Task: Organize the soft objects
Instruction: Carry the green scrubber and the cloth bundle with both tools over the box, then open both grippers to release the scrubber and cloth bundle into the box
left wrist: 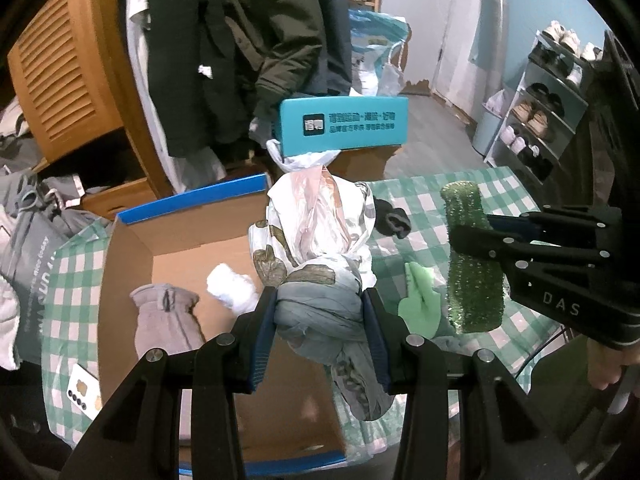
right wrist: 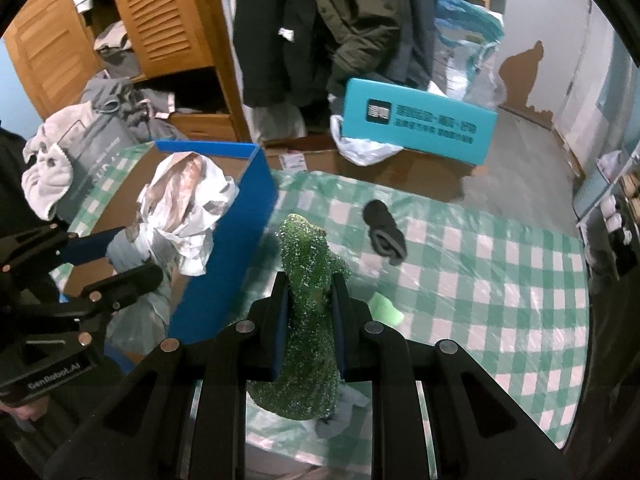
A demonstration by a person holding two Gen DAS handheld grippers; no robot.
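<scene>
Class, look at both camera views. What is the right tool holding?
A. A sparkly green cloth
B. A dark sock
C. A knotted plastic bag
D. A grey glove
A: the right tool is shut on the sparkly green cloth, while the knotted plastic bag is in the left tool.

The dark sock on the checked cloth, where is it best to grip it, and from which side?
Grip the dark sock across its narrow middle, coming from above: it lies flat and alone on the checked cloth, its open cuff toward the camera.
</scene>
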